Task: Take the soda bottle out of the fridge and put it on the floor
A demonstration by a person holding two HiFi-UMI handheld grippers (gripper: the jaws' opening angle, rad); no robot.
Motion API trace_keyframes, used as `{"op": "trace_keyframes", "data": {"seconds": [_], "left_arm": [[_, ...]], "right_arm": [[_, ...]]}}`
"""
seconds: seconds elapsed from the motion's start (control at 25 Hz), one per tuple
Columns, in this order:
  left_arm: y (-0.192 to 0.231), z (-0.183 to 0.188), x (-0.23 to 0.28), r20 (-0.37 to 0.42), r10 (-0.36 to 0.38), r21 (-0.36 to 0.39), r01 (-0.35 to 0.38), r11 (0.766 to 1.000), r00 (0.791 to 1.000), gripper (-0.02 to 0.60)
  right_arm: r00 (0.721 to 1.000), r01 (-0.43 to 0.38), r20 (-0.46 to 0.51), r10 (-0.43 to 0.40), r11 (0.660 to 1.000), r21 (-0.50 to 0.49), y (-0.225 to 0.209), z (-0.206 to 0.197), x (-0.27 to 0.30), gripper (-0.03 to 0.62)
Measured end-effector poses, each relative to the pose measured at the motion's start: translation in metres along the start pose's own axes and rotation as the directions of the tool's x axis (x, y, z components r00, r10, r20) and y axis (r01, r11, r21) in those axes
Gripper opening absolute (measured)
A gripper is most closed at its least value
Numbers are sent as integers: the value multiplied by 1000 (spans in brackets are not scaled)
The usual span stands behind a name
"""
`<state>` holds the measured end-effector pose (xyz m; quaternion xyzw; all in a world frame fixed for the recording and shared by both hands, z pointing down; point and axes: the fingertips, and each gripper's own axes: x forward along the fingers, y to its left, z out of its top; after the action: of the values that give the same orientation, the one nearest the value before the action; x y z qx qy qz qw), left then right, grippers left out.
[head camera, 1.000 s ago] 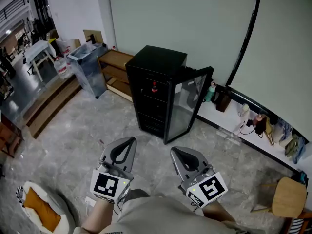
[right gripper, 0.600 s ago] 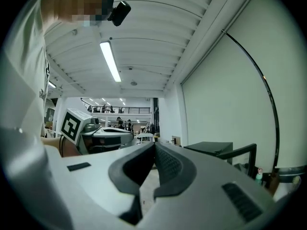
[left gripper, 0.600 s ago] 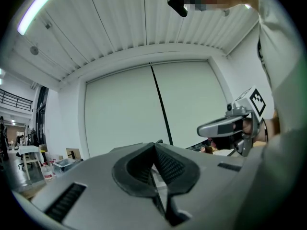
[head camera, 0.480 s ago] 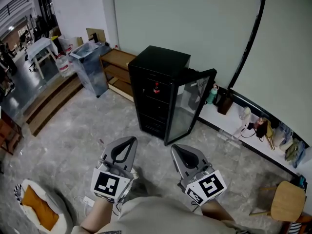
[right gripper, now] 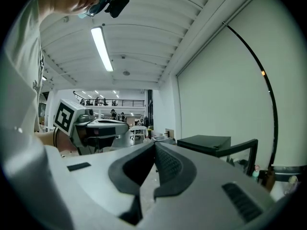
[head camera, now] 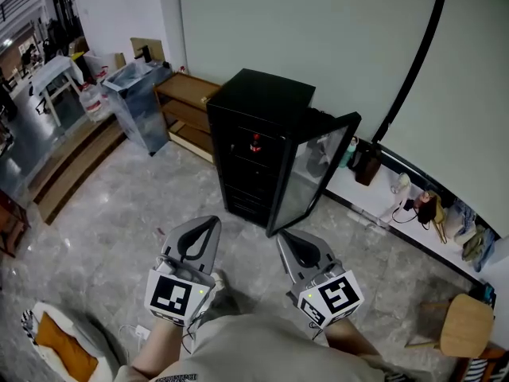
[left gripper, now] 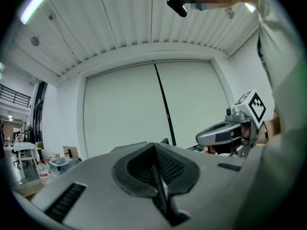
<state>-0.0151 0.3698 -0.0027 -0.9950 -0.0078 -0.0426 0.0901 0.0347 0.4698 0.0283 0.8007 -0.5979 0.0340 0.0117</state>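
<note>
A small black fridge [head camera: 258,126] stands on the floor against the pale wall, its glass door [head camera: 314,173] swung open to the right. On an upper shelf inside I see a soda bottle [head camera: 255,143] with a red cap. My left gripper [head camera: 205,228] and right gripper [head camera: 288,239] are held side by side well in front of the fridge, both shut and empty, pointing level toward it. In the right gripper view the fridge [right gripper: 204,142] shows ahead to the right with the door [right gripper: 237,148] open. The left gripper [left gripper: 156,174] view shows jaws pressed together.
A low wooden shelf [head camera: 184,110] and a clear bin [head camera: 137,102] stand left of the fridge. A white ledge [head camera: 398,213] with bottles and small items runs along the wall at right. A wooden stool [head camera: 469,325] sits bottom right, a cushion [head camera: 56,341] bottom left.
Both grippers and the head have moved forward toward the fridge, which now appears slightly closer. Both grippers stay shut.
</note>
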Motion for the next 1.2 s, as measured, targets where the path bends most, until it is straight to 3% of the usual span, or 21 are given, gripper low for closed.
{"op": "trace_keyframes", "data": {"seconds": [0.68,1.2], "left_arm": [[189,-38,108,-28,-117,29,118,993,993,5],[247,-80,170,-46,-196,-19,196,980,979,5]], "right_arm": [[984,165,-71,-163,986,29,-47,-3,208,-5],[950,304,-96,-298,951,50,-96,-30,293,-5]]}}
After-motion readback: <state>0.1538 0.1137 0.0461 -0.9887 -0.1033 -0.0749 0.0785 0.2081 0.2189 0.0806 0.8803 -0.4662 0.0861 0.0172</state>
